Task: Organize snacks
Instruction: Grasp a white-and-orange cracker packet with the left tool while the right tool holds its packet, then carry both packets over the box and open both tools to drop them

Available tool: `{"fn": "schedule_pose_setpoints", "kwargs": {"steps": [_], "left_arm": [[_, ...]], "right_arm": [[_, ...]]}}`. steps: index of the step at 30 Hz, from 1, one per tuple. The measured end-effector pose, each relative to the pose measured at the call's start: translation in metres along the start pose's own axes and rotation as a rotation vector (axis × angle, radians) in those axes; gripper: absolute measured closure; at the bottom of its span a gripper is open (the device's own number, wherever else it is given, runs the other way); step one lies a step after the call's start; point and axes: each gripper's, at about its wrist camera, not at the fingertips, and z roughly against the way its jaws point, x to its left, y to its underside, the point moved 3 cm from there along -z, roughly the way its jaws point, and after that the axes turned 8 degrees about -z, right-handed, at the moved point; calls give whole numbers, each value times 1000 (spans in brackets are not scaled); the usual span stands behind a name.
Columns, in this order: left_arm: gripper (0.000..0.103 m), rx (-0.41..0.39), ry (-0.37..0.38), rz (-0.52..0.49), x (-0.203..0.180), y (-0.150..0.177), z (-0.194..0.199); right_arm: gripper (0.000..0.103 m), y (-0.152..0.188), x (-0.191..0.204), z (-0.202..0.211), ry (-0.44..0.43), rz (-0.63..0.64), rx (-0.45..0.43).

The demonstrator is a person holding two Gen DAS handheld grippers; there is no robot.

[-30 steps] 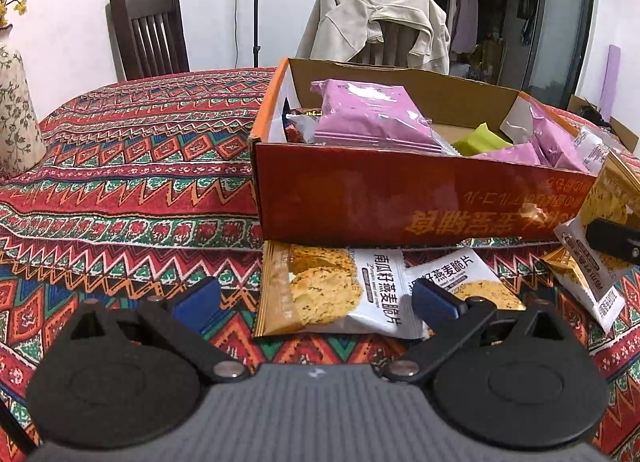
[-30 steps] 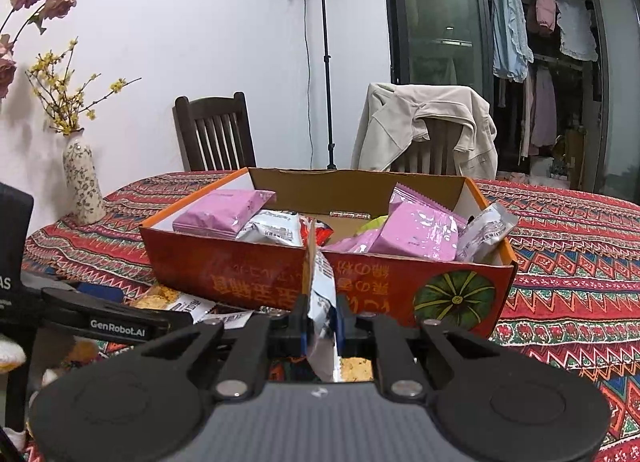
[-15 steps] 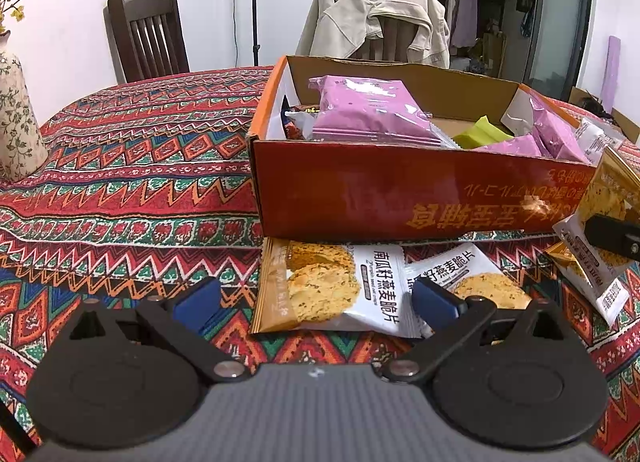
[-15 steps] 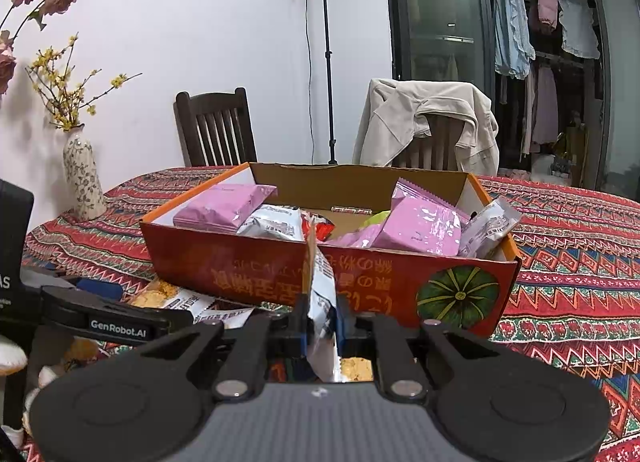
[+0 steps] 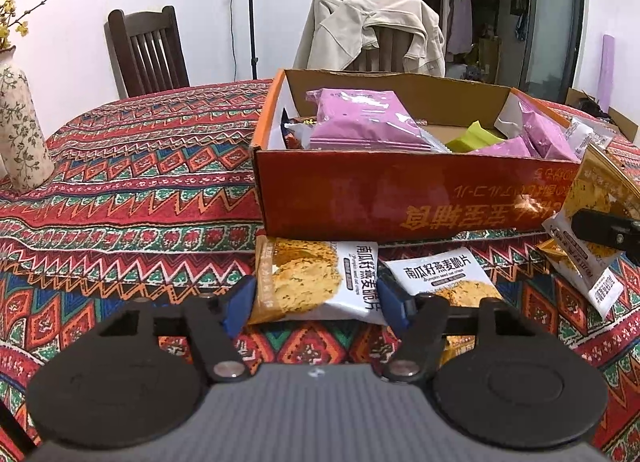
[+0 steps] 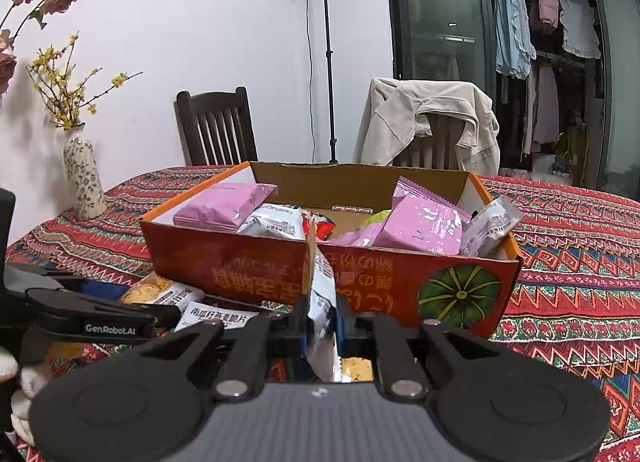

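My left gripper (image 5: 314, 296) has been closing round the oat-crisp packet (image 5: 316, 282), perhaps touching, while my right gripper (image 6: 322, 324) pinches another packet (image 6: 322, 302) for the box (image 6: 360, 274) ahead.

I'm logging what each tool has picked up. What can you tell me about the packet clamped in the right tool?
The oat crisp packet is a glossy white and orange foil wrapper with printed text. The right tool is shut on it, edge-on and upright, its top edge rising before the orange cardboard box. In the left wrist view it shows its face: golden crisps pictured above a white label, clear of the tablecloth.
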Motion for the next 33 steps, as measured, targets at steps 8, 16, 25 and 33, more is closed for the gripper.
{"fn": "schedule_pose_setpoints", "kwargs": {"steps": [8, 16, 25, 33], "left_arm": [[36, -84, -29, -16, -3, -4, 19], [36, -246, -54, 4, -5, -7, 60], [36, -409, -52, -4, -19, -39, 94], [36, -424, -19, 16, -30, -80, 82]], "right_arm": [[91, 0, 0, 4, -9, 11, -14], [90, -2, 2, 11, -34, 13, -42], [90, -21, 6, 22, -26, 10, -90], [90, -57, 3, 27, 10, 10, -135]]}}
